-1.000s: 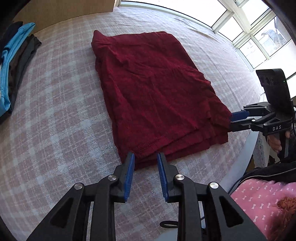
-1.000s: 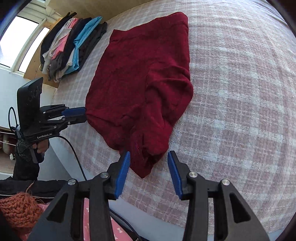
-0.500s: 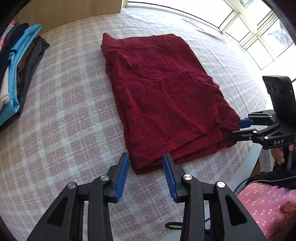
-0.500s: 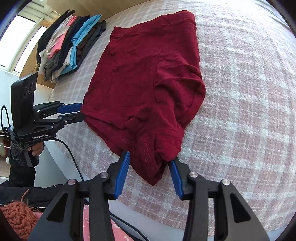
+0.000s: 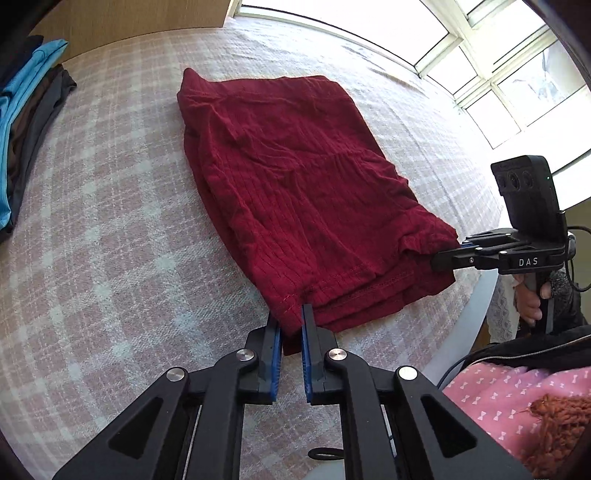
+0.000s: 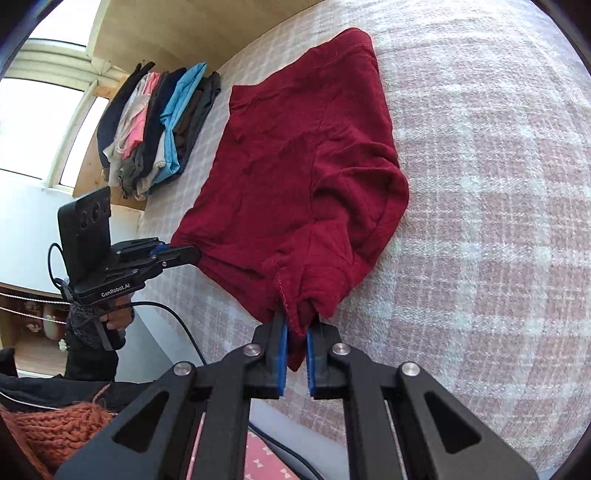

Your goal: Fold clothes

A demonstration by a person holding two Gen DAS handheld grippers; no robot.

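A dark red ribbed garment (image 5: 295, 192) lies folded on the pink checked bedspread (image 5: 103, 236), its long axis running away from me. My left gripper (image 5: 291, 325) is shut on its near left corner, with cloth pinched between the blue pads. My right gripper (image 6: 295, 328) is shut on the near right corner (image 6: 295, 314), where the hem bunches up. Each gripper shows in the other's view: the right gripper (image 5: 448, 254) at the right edge, the left gripper (image 6: 184, 254) at the left.
A stack of folded clothes (image 6: 159, 125) in blue, pink, grey and black sits at the far left of the bed, near a wooden wall (image 5: 122, 18). Windows (image 5: 498, 85) run along the far right. The bed's near edge (image 5: 469, 321) is close to the person's pink top (image 5: 509, 391).
Both grippers were open and short of the garment's near edge. They have moved forward onto its two near corners and shut on the cloth.
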